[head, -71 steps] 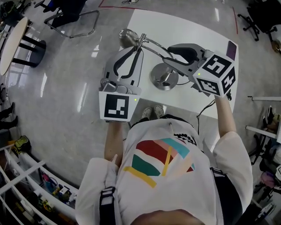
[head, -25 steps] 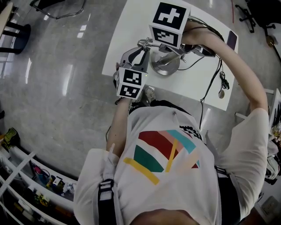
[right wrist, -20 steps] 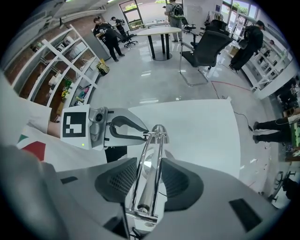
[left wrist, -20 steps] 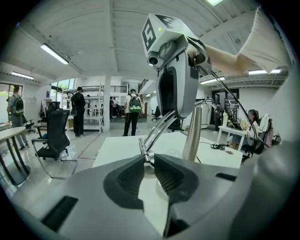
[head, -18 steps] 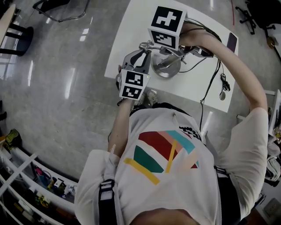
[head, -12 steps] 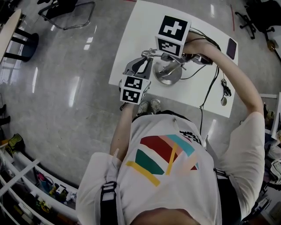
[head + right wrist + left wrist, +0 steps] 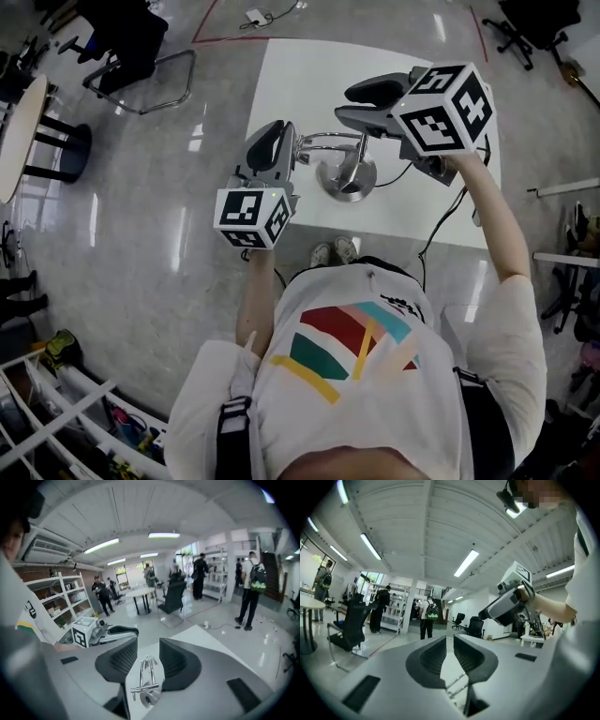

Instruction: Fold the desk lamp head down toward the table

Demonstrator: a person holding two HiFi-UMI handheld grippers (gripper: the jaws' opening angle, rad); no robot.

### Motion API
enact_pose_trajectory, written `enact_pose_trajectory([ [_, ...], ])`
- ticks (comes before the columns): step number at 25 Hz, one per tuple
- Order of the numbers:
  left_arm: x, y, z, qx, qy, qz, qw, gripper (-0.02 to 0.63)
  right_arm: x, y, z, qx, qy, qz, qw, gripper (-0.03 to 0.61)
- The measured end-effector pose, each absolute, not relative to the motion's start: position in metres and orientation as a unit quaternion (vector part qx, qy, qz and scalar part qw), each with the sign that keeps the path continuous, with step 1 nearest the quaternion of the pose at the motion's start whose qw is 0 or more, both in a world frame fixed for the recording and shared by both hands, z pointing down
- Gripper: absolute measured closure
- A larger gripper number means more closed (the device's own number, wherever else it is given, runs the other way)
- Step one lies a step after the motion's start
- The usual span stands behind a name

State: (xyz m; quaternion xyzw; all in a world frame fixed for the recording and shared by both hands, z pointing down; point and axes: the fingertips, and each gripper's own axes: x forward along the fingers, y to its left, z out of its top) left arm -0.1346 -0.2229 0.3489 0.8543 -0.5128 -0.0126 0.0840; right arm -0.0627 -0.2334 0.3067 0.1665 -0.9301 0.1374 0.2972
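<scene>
Head view: square markers label left gripper (image 7: 274,139), right gripper (image 7: 349,103).

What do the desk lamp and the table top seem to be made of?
Desk lamp: probably polished or chromed metal; its round base and thin rods are silvery with bright, mirror-like highlights.
Table: a smooth, glossy white top, perhaps laminate or painted board; light reflects in it as soft streaks. Its core does not show.

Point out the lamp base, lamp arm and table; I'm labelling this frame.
lamp base (image 7: 337,184): head view, on the round metal foot.
lamp arm (image 7: 142,672): right gripper view, on one of the twin chrome rods.
table (image 7: 300,75): head view, bare white top.
</scene>
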Motion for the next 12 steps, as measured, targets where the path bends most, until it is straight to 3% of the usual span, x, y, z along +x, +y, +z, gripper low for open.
enact_pose_trajectory([
  [8, -0.065, -0.221, 0.243, 0.884, -0.460, -0.081, -0.016, 0.522, 0.074, -0.210, 0.244, 0.469, -0.878, 0.081, -0.055, 0.426],
  [12, -0.031, -0.216, 0.245, 0.895, -0.441, -0.068, -0.027, 0.541, 0.122, -0.186, 0.259, 0.547, -0.827, 0.088, -0.099, 0.426],
])
